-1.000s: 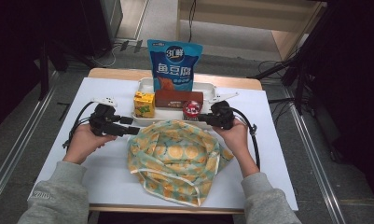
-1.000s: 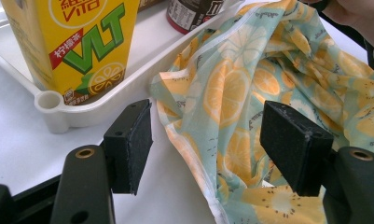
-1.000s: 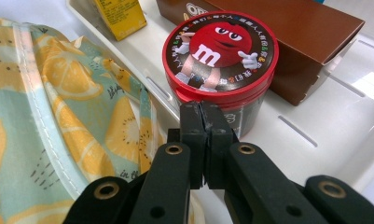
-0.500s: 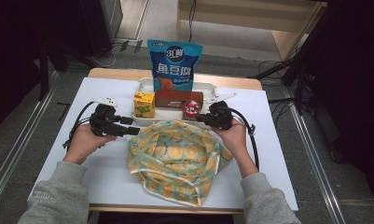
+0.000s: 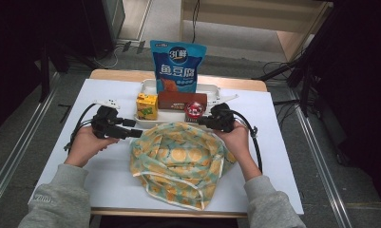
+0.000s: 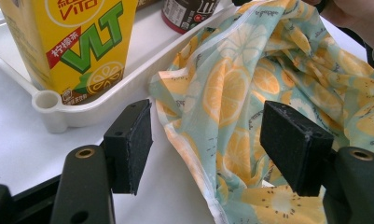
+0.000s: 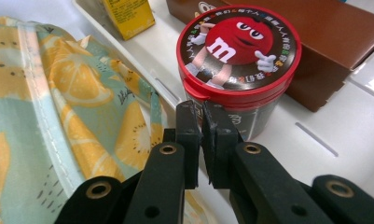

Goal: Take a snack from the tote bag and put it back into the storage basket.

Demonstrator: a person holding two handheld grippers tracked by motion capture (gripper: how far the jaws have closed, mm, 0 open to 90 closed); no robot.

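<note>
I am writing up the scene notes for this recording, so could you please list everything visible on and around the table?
Fabric bag with orange-slice print: one, teal and orange, crumpled at the table's near middle.
Shallow plastic tray: one, white, behind the bag.
Lemon tea carton: one, yellow, upright at the tray's left end.
Cardboard box: one, brown, in the tray's middle.
Round candy tub: one, dark with red lid, in the tray before the box.
Snack pouch: one, blue, upright at the tray's back.
Table: one, white top.
Left gripper: black, jaws open around the bag's edge.
Right gripper: black, jaws nearly shut, nothing visibly between them, just before the tub.
</note>
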